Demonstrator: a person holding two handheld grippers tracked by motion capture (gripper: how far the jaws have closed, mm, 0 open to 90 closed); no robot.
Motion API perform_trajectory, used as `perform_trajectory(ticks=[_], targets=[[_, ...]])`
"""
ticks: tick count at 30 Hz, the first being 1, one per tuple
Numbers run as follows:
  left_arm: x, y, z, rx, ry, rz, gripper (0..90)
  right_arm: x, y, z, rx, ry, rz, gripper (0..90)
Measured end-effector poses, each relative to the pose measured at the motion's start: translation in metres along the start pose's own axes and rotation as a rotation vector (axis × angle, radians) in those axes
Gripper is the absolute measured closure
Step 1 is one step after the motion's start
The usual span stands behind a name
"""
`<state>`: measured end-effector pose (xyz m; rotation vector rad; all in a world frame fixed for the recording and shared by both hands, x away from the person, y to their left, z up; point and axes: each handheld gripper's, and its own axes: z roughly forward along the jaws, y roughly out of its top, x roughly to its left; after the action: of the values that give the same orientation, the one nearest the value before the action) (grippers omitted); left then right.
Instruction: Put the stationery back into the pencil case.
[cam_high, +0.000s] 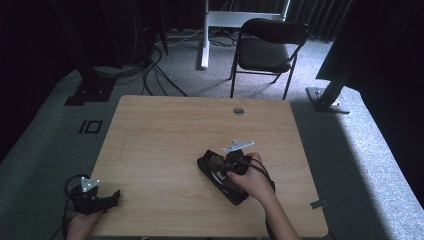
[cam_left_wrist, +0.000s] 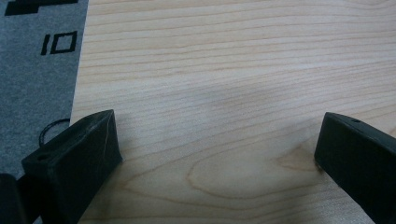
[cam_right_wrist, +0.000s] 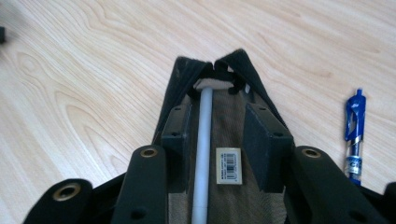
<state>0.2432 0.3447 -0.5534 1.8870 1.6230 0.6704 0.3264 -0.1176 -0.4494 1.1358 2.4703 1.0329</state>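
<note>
Oddly, the high view gives the black pencil case (cam_high: 222, 176) as little more than a dark slab under the person's right hand (cam_high: 252, 179), whereas the right gripper view looks straight down into it: a black-edged pouch (cam_right_wrist: 219, 140) with a brownish mesh inner, gaping open, a white pen (cam_right_wrist: 203, 154) lying in it and a small barcode label (cam_right_wrist: 228, 165) stuck just beside that pen. The right gripper (cam_right_wrist: 217, 147) has its jaws set apart inside the mouth of the case, one against each wall, with the white pen running between them nearer the left jaw; they press outward on the fabric rather than clamp anything. The case's long axis runs along the jaws, its pointed closed end well ahead of the tips; from above that axis lies diagonally on the wooden table (cam_high: 165, 130), the far end aimed up and to the left. The right gripper view also shows a blue pen (cam_right_wrist: 355, 130) on the bare wood off to the right of the jaws, its axis roughly parallel to the case. The left gripper (cam_high: 97, 197) sits well apart at the table's near left corner; in its own view the left gripper's (cam_left_wrist: 217, 154) jaws stand wide open over plain wood, holding nothing.
</note>
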Motion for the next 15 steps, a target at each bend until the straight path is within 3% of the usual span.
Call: perform_trajectory(ticks=[5, 15], targets=[[0.000, 0.000, 0.000, 0.001, 0.000, 0.001, 0.2, -0.004, 0.002, -0.009, -0.047, -0.009, -0.007, 62.2], [0.000, 0.000, 0.000, 0.000, -0.001, -0.001, 0.3, -0.015, 0.002, -0.017, -0.122, -0.033, 0.045, 59.8]])
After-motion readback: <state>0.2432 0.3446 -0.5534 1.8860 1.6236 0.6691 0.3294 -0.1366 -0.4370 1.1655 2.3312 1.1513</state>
